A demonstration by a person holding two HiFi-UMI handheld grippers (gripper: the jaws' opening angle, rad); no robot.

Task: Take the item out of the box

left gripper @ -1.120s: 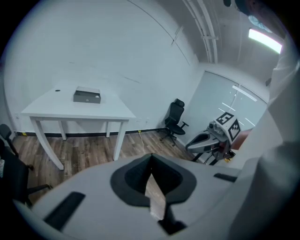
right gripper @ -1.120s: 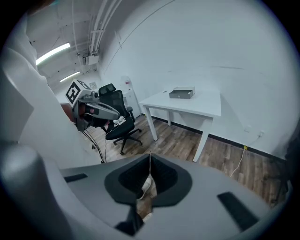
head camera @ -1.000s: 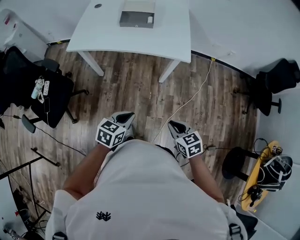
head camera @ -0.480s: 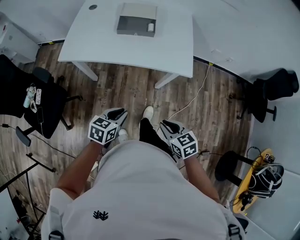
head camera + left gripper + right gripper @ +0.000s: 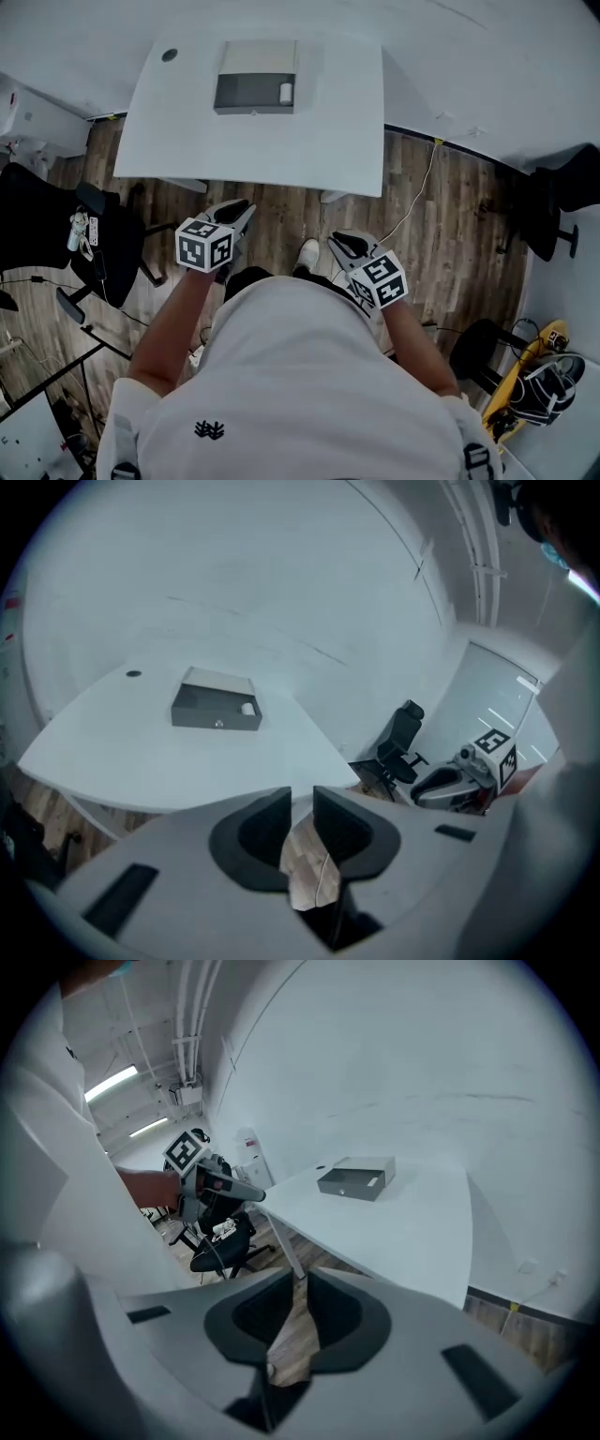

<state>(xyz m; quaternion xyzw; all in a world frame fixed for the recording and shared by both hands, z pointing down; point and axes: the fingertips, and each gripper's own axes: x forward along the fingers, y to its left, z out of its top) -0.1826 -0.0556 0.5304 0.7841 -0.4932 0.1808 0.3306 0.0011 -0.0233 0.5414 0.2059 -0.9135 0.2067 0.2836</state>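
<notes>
Left tool (image 5: 236, 208): jaws opening, only a narrow gap so far, nothing betw. them. Right tool (image 5: 339, 242): slim gap too, empty. Both are carried low at the person's front, pointed at the table (image 5: 309, 141), prob. because the reach hasn't begun. The box (image 5: 255, 78) sits at the far edge, lid back, small white item (image 5: 286, 93) inside at its right end. White tabletop, wood floor (image 5: 450, 216), black chair (image 5: 47, 225) at left.
</notes>
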